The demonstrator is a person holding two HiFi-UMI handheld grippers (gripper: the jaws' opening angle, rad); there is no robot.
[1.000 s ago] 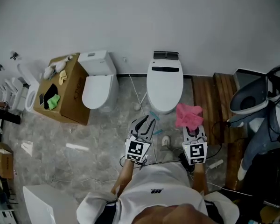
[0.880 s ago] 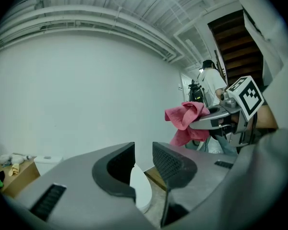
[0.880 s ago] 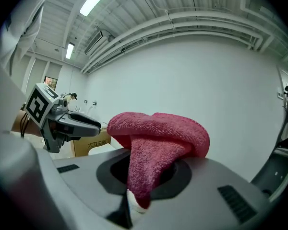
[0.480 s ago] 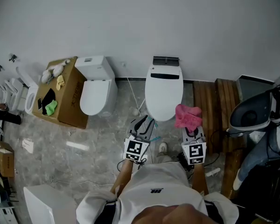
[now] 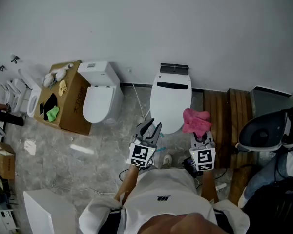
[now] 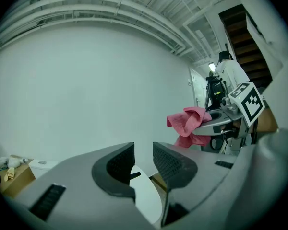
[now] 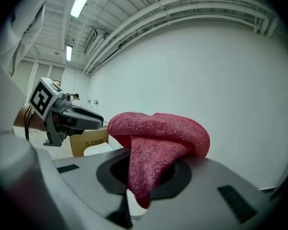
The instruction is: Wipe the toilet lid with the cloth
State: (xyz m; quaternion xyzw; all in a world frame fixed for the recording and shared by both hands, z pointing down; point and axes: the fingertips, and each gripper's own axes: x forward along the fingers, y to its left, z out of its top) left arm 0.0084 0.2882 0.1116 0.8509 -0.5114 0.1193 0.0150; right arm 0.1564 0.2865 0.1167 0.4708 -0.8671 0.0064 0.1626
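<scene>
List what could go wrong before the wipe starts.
The cloth is bunched in the right tongs, with only a narrow fold pinched; it may slip out or wipe the toilet lid unevenly.
The left tongs hang open and empty close by and could knock the lid.
A white cord on the floor could snag a foot.

White wall (image 5: 136,23), grey marbled floor (image 5: 107,140) (perhaps tile), wooden decking (image 5: 229,121).

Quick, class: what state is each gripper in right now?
Left gripper: open, nothing between its jaws.
Right gripper: shut on the pink cloth.
</scene>
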